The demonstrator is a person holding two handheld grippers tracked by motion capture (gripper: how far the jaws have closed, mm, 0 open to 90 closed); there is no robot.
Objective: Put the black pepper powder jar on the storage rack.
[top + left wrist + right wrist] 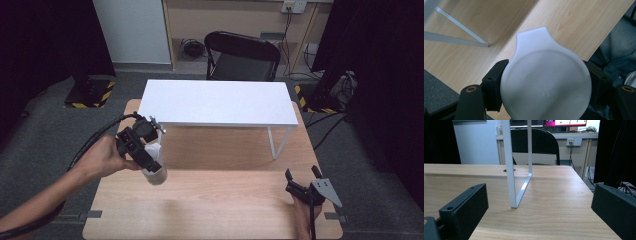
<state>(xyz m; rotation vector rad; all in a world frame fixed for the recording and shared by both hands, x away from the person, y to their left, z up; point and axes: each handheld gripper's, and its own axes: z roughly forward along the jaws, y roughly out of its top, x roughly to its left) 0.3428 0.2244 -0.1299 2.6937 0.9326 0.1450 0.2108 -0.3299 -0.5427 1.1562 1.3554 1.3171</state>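
A: Where does the work stand?

B: The pick-up looks done. In the left of the high view the left gripper (150, 162) pinches a white, round plastic cup with a small pouring lip (154, 170), and the cup appears to hang clear of the light wooden tabletop (225, 205).

A: Is the grip firm?

B: In the left gripper view the two black jaws press against opposite sides of the cup (544, 82), whose flat round base faces the camera at the centre and bottom of the frame. It looks held squarely.

A: And the other hand?

B: The right gripper (303, 176) sits at the lower right of the high view, jaws spread with nothing between them. In the right gripper view its pads stand wide apart at the bottom corners, looking toward the white metal leg (510, 170) of the small white shelf-table (215, 102).

A: So what is left?

B: Judging from this, carrying the cup to wherever it belongs and setting it down, perhaps on the white shelf-table. I can't tell which spot.
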